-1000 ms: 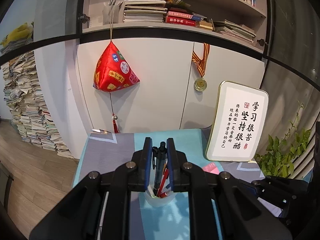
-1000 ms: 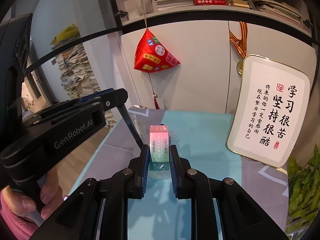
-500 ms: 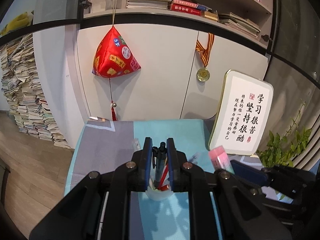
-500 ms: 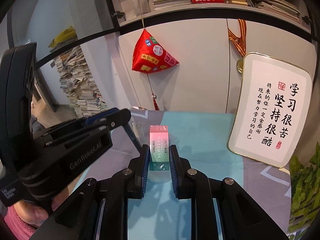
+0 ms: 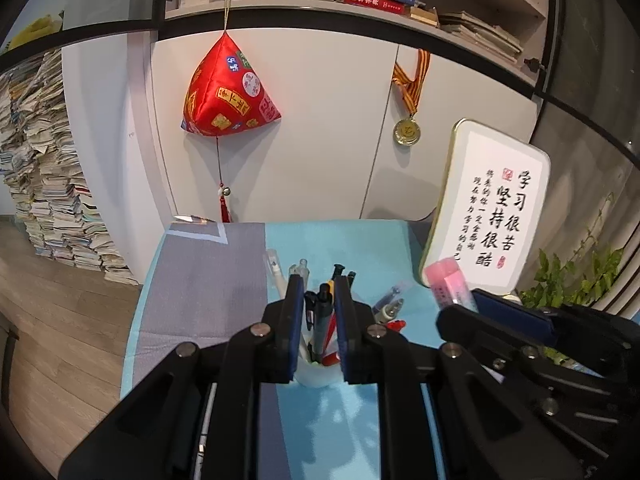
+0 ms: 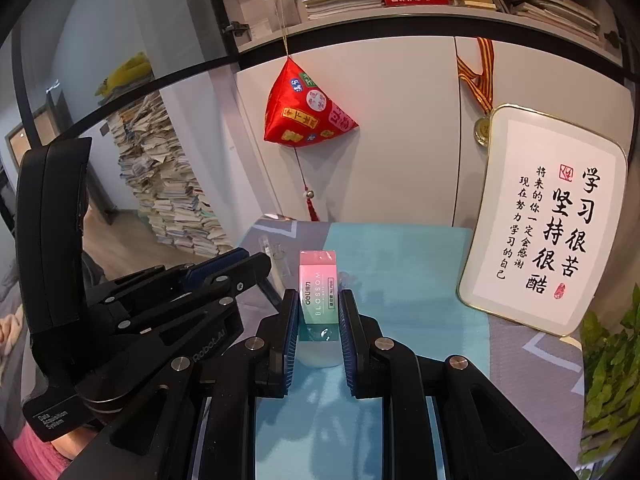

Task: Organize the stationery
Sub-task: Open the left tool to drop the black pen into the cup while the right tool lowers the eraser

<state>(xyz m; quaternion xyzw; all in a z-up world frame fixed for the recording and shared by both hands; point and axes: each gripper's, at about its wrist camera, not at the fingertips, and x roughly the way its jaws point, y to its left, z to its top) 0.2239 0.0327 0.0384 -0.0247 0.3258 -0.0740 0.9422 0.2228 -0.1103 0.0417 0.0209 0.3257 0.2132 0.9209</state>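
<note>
White cabinet doors [image 5: 320, 128] form the backdrop, smooth and flat, two panels visible. The table cover [image 5: 200, 280] is matte fabric in grey and teal blocks. One framed calligraphy plaque [image 6: 548, 224], rounded-rectangular with a gold rim, leans upright at the right rear. One red satin pyramid-shaped ornament [image 5: 228, 96] hangs on a cord; one gold medal [image 5: 407, 133] hangs on a striped ribbon.

Left wrist view only: the left gripper [image 5: 317, 312] is clamped on a dark pen [image 5: 321, 320], held upright above a white cup [image 5: 318, 376] containing further pens, count not determinable. Several loose pens [image 5: 390, 300] lie on the teal cloth beyond the cup; exact number unclear.

Right wrist view only: the printed face of the eraser [image 6: 319, 292], a rectangular block in a pink-to-green sleeve. The right gripper [image 6: 319, 320] is closed on it, ribbed blue pads pressing both long sides, holding it above the teal cloth. A stack of papers [image 6: 172, 192] stands on the floor at left, and a pink sleeve [image 6: 36, 448] appears at the lower left
</note>
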